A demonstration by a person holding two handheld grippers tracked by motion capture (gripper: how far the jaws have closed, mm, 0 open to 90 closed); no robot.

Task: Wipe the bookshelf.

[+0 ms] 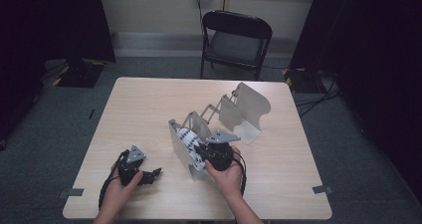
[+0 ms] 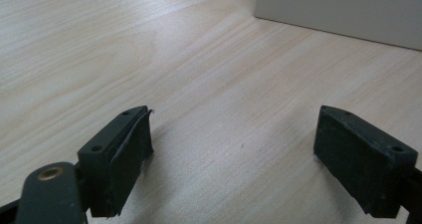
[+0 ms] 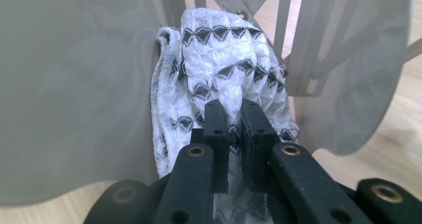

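Toward the left of the pale wood-grain tabletop [image 1: 149, 104], the left gripper [image 1: 149, 175] rests low near the front edge, held in the person's left hand [image 1: 118, 191]; its fingers [image 2: 122, 159] stand wide apart with nothing but bare wood between them, as the left gripper view makes plain. It reads as parked there, out of the way, kept ready while the other hand does the work. Near the middle of the tabletop stands the grey sheet-metal expanding rack with upright divider plates joined by scissor links [image 1: 234, 112], running diagonally toward the far right; the nearest plates stand close together and form a narrow slot. In that slot sits the white knitted cloth with black diamond pattern [image 1: 191, 142], bunched and standing on end between two dividers, which hold it upright. Just right of it the right gripper [image 1: 205, 153], in the person's right hand [image 1: 226, 176], reaches into the slot. The right gripper view shows its fingers [image 3: 216, 134] drawn together and clamped on a pinch of the cloth [image 3: 224, 69], a fold of fabric squeezed between the pads. Gripping a small fold near the top seems the sensible hold, since the close-set plates leave little room for anything wider.
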